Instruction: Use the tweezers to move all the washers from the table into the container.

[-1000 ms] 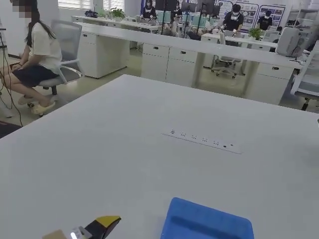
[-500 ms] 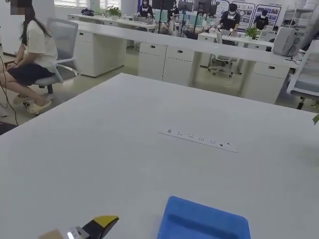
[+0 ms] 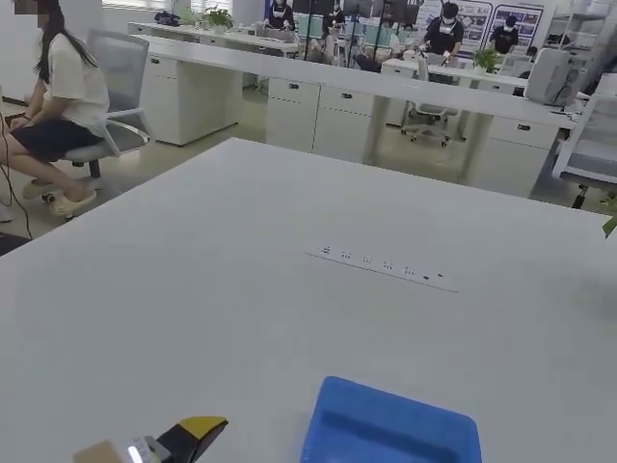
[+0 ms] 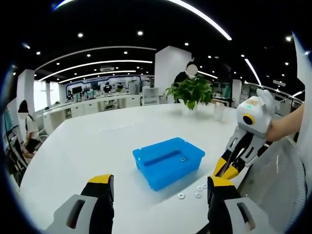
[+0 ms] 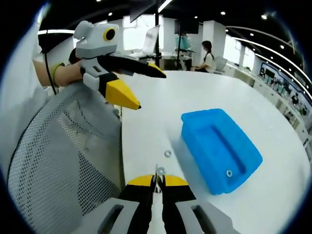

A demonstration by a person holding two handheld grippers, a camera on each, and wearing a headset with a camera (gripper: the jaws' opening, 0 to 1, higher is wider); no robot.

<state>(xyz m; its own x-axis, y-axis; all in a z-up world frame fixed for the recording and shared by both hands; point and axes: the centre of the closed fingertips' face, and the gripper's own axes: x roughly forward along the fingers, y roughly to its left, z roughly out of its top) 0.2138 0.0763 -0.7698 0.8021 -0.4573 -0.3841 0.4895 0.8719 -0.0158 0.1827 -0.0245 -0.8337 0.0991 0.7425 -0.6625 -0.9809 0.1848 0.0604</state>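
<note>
A blue container (image 3: 390,427) lies on the white table (image 3: 241,289) near its front edge, with one washer (image 5: 229,173) inside it. Beside it on the table lie loose washers (image 4: 181,196) (image 4: 198,195) (image 4: 200,186). My right gripper (image 5: 157,181) is shut on thin metal tweezers (image 5: 156,171), whose tip sits right by a washer (image 5: 161,170); another washer (image 5: 167,153) lies just beyond. My left gripper (image 4: 160,183) hovers open and holds nothing, left of the container; its yellow fingertip (image 3: 202,429) pokes in at the bottom of the head view. The right gripper (image 4: 226,168) shows beside the washers.
A grey mesh chair back (image 5: 63,156) stands close against the table's near edge. A row of sockets (image 3: 383,265) is set into the table's middle. A potted plant (image 4: 191,92) stands at the far end. People sit at desks beyond.
</note>
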